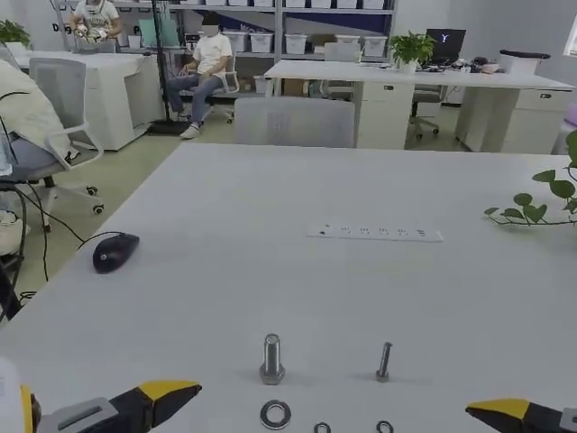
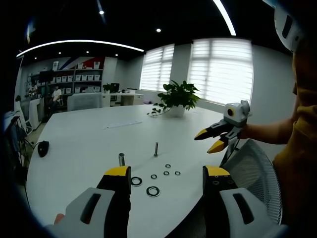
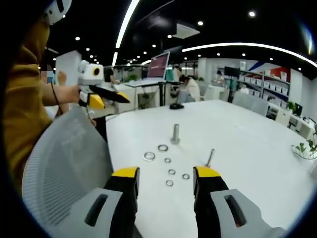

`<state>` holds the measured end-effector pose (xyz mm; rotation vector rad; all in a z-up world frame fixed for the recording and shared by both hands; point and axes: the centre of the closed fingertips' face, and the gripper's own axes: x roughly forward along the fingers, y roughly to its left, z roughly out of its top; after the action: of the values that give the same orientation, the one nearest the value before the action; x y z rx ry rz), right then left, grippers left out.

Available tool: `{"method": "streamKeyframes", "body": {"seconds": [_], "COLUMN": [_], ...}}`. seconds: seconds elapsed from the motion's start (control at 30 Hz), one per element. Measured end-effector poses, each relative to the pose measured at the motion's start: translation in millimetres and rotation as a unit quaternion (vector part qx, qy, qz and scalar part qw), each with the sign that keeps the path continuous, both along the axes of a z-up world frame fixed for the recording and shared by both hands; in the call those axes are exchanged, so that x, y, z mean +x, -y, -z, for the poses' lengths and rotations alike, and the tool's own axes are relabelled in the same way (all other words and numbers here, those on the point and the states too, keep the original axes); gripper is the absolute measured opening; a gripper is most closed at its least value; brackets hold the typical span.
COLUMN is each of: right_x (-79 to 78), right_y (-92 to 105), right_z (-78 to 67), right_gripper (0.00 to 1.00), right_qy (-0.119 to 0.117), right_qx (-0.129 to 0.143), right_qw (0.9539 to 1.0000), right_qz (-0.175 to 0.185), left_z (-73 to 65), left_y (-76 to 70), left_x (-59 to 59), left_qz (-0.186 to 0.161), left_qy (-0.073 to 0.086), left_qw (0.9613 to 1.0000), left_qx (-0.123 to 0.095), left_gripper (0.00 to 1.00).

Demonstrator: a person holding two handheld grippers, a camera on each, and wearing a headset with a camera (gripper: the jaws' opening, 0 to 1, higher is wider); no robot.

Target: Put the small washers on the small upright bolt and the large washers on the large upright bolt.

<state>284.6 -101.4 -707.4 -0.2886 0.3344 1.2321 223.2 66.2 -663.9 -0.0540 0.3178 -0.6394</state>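
The large bolt (image 1: 272, 359) and the small bolt (image 1: 384, 361) stand upright on the white table (image 1: 297, 271). In front of them lie a large washer (image 1: 275, 414) and small washers (image 1: 322, 428). The left gripper view shows two large washers (image 2: 136, 181) and several small washers (image 2: 168, 165) beside the large bolt (image 2: 121, 159) and small bolt (image 2: 156, 148). My left gripper (image 2: 167, 173) (image 1: 167, 395) is open and holds nothing, hovering short of the washers. My right gripper (image 3: 166, 172) (image 1: 505, 412) is also open with nothing between its jaws, near the table edge to the right of the small bolt (image 3: 210, 157).
A black mouse (image 1: 115, 251) lies at the table's left. A power strip (image 1: 374, 234) sits mid-table and a plant (image 1: 541, 203) at the right edge. A mesh chair back (image 3: 69, 163) is close to me. People sit at far desks (image 1: 209, 63).
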Motion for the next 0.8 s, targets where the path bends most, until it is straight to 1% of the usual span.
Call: {"method": "streamKeyframes", "body": {"seconds": [0.23, 0.4, 0.47, 0.6, 0.67, 0.77, 0.8], "right_x": [-1.0, 1.8, 2.2, 2.9, 3.3, 1.2, 0.5], "right_y": [-5.4, -9.7, -12.1, -15.0, -16.7, -18.4, -19.4], "right_z": [2.2, 3.0, 5.0, 9.9, 12.6, 20.7, 21.9], "right_gripper": [0.45, 0.45, 0.45, 0.45, 0.45, 0.45, 0.45], "right_qy": [-0.001, 0.001, 0.001, 0.0, -0.002, -0.002, -0.003], "right_qx": [-0.01, -0.017, -0.025, -0.043, -0.049, -0.076, -0.08], "right_qw": [0.9998, 0.9994, 0.999, 0.9977, 0.997, 0.9941, 0.9934], "right_qz": [-0.017, -0.03, -0.037, -0.053, -0.06, -0.077, -0.081], "left_z": [-2.2, -2.0, -1.1, -0.9, -2.5, -3.9, -4.5], "left_y": [3.9, 3.9, 3.9, 3.4, 4.0, 3.7, 3.7], "left_x": [1.3, 1.4, 1.2, 1.7, 2.3, 3.0, 3.1], "left_qz": [0.0, 0.0, 0.0, -0.002, -0.003, -0.004, -0.004], "left_qy": [0.003, 0.003, 0.002, 0.002, 0.005, 0.008, 0.01], "left_qw": [1.0, 1.0, 1.0, 1.0, 1.0, 0.9999, 0.9999], "left_qx": [-0.002, -0.001, 0.001, -0.001, -0.005, -0.008, -0.008], "left_gripper": [0.58, 0.57, 0.57, 0.57, 0.58, 0.58, 0.58]}}
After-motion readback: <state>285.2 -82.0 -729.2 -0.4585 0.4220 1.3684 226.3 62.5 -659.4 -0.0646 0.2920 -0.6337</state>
